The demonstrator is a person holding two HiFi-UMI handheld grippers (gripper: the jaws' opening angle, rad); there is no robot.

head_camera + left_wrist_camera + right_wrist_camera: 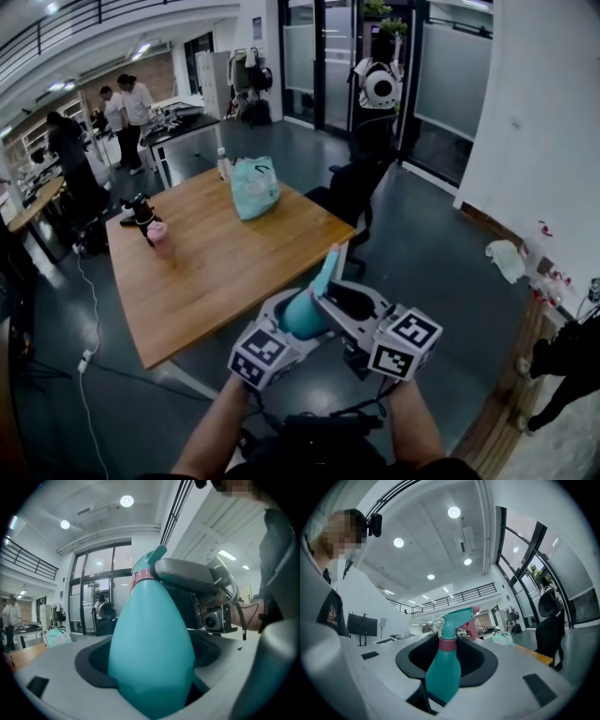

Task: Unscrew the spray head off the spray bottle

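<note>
Clearly off the table, the teal spray bottle is held in the air in front of the person, past the table's near corner and above the dark floor. Its wall is opaque, so what is inside cannot be told. The spray head is on the bottle, joined to it by a pink collar, and points up and away from the person, toward the table.

The left gripper is clamped on the bottle's wide body. In the left gripper view the teal body fills the space between the two jaws and sits against the dark pads on both sides. The right gripper comes in from the other side at the height of the neck. Its jaws stand apart around the neck and collar. In the right gripper view dark gaps show on either side of the collar, so this gripper is released and presses on nothing. In the left gripper view one grey jaw of the right gripper lies close beside the collar and the base of the spray head.

On the table, well apart from the spray bottle, stand a light teal bag with its contents hidden, a small white bottle just behind it, and a pink cup near the left edge. What the cup holds cannot be seen.
</note>
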